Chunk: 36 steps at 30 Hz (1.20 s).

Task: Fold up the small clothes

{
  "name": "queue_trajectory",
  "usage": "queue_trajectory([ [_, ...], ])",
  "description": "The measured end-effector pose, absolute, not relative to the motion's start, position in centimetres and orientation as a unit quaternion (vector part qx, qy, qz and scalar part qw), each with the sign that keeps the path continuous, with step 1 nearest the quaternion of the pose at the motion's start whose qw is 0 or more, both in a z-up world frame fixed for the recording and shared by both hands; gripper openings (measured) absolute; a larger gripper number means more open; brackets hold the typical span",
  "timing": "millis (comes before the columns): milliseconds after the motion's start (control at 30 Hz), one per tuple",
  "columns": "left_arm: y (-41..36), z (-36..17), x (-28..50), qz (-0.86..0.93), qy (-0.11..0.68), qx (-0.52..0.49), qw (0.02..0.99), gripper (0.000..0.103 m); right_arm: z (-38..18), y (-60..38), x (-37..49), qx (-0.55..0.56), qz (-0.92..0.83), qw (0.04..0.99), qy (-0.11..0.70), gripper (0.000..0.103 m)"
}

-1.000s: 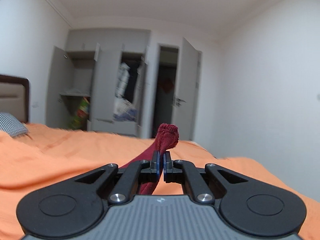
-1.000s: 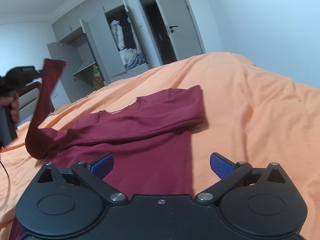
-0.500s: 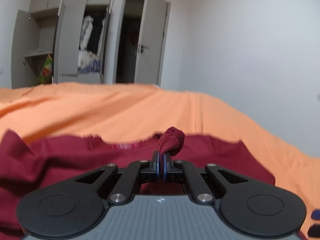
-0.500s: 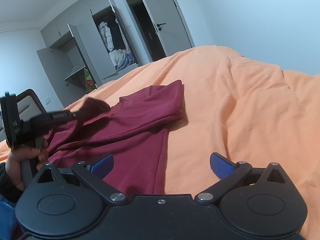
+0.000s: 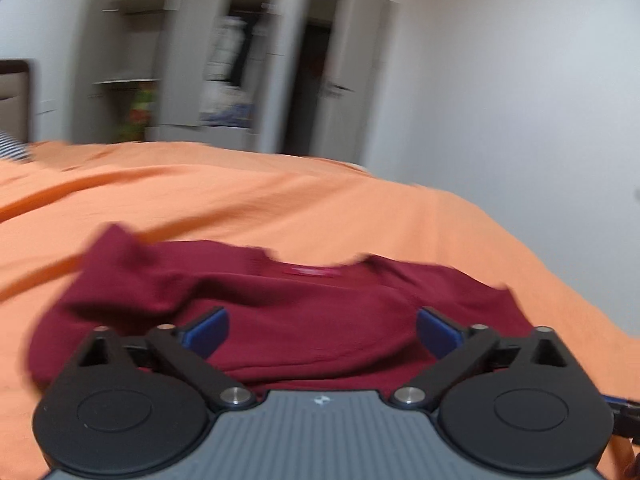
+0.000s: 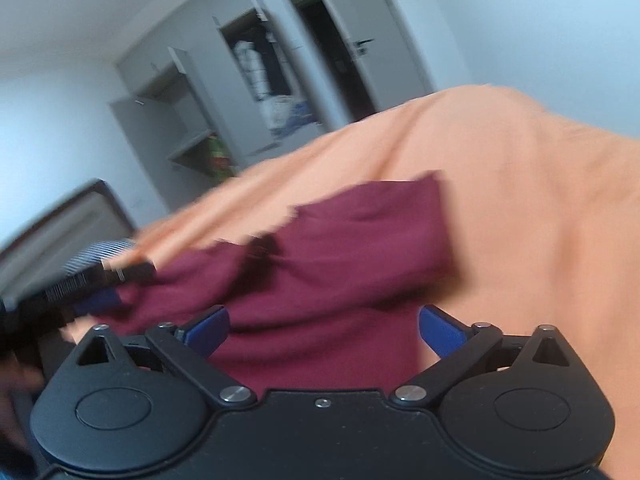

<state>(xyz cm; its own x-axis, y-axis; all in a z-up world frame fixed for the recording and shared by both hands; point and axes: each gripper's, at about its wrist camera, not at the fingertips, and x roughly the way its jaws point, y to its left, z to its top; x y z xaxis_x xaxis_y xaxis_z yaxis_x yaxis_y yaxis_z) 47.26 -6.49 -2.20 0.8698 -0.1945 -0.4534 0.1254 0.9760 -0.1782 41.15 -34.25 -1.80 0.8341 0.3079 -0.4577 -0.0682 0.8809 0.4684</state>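
Hovering low over the bed (image 5: pixel 280 200), both tools sit spread wide with nothing between their blue pads, and the maroon shirt (image 5: pixel 320 312) lies flat on the orange cover right ahead of them. The left gripper (image 5: pixel 322 330) has its fingers (image 5: pixel 206 330) parted well apart, empty, with the shirt's body directly under and in front of the gap; the neckline with its pink label (image 5: pixel 312 271) is at the far edge, so the garment's long axis runs across this view, side to side. Off to the left a bunched sleeve (image 5: pixel 120 272) rises in a lump on top of the body panel. From the other side, the right gripper (image 6: pixel 322 330) is just as wide and just as empty, the shirt (image 6: pixel 340 264) spreading forward from its pads, a squared-off folded edge (image 6: pixel 436 216) ending on the right where bare orange bed (image 6: pixel 540 220) begins. The left tool shows at the left margin of that view, blurred, close by the cloth's left end. My read: the left side is nearer the untidy sleeve lump, the right side nearer the straight right edge, so each has its own end of the long axis to take. The blur makes finer creases impossible to judge
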Motion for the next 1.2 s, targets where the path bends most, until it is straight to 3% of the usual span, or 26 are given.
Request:
queue_trajectory([
  [133,-2.9,-1.8,46.2,-0.005,0.248,-0.103,0.963,0.102,-1.2,-30.9,46.0,0.258,0.155,0.912,0.278,0.097],
  [267,1.0,-1.5,44.6,0.065,0.242,-0.095,0.963,0.102,-1.3,-27.5,50.3,0.246,0.148,0.911,0.297,0.089],
  [333,3.3,-1.7,44.2,0.101,0.246,-0.090,0.960,0.102,-1.6,-26.4,51.8,0.236,0.137,0.913,0.303,0.077],
  [367,4.5,-1.8,44.1,0.118,0.249,-0.095,0.957,0.102,-1.8,-26.0,52.4,0.227,0.129,0.916,0.305,0.064],
  [400,5.8,-1.8,43.7,0.132,0.251,-0.105,0.953,0.102,-1.9,-25.8,52.9,0.217,0.121,0.918,0.309,0.043],
  [433,7.0,-1.9,43.5,0.144,0.253,-0.117,0.950,0.102,-2.0,-25.4,53.3,0.202,0.111,0.921,0.313,0.032],
  [467,8.1,-1.9,43.3,0.152,0.254,-0.130,0.946,0.102,-2.0,-25.2,53.3,0.192,0.103,0.926,0.308,0.012],
  [500,9.2,-2.0,43.0,0.159,0.253,-0.143,0.944,0.102,-1.7,-25.3,52.8,0.185,0.095,0.935,0.287,0.009],
  [667,11.8,-2.4,42.3,0.175,0.250,-0.171,0.937,0.102,1.4,-26.8,49.1,0.128,0.044,0.975,0.174,0.009],
  [1033,11.6,-4.3,45.8,0.105,0.260,-0.187,0.942,0.102,-2.0,-27.5,46.8,0.085,0.017,0.968,0.235,0.016],
  [1133,10.9,-4.7,47.5,0.100,0.278,-0.175,0.939,0.102,-3.1,-26.8,47.0,0.072,0.002,0.967,0.244,0.025],
  [1200,10.4,-5.2,48.3,0.106,0.287,-0.164,0.938,0.102,-3.3,-27.1,46.6,0.068,-0.022,0.968,0.241,0.050],
])
